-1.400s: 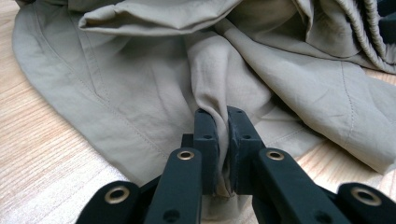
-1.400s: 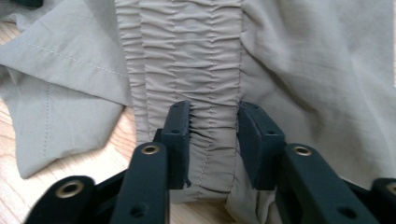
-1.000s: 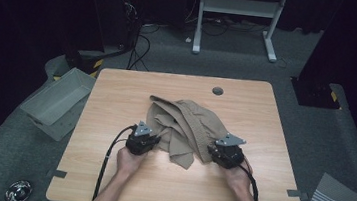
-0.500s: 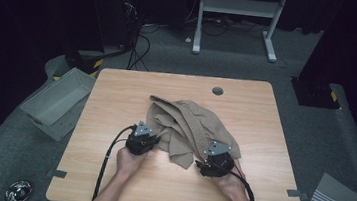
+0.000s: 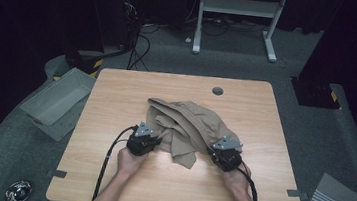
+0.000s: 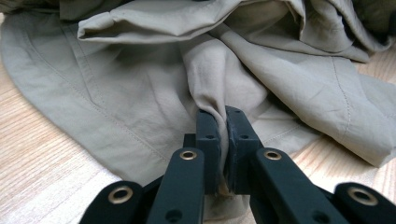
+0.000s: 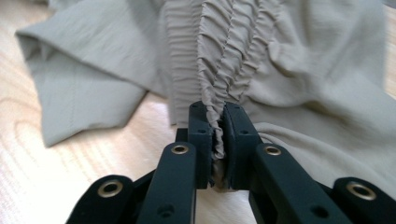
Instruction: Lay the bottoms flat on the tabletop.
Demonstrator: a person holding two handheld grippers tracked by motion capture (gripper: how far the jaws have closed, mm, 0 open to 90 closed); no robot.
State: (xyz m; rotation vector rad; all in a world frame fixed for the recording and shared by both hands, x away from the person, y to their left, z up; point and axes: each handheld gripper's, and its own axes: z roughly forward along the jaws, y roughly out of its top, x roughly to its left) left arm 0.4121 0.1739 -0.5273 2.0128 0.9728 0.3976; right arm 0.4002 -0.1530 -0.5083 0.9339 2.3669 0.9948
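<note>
Khaki garment [image 5: 186, 126] pinched by both grippers' fingers, right just closed, grey bin [image 5: 58, 99] beside table [image 5: 117, 94]

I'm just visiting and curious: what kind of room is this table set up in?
Probably a lab or recording studio, not a home: a lone wooden table lit amid black surroundings, loose cables on grey carpet, a metal stand behind. A crumpled beige garment lies on it.
</note>
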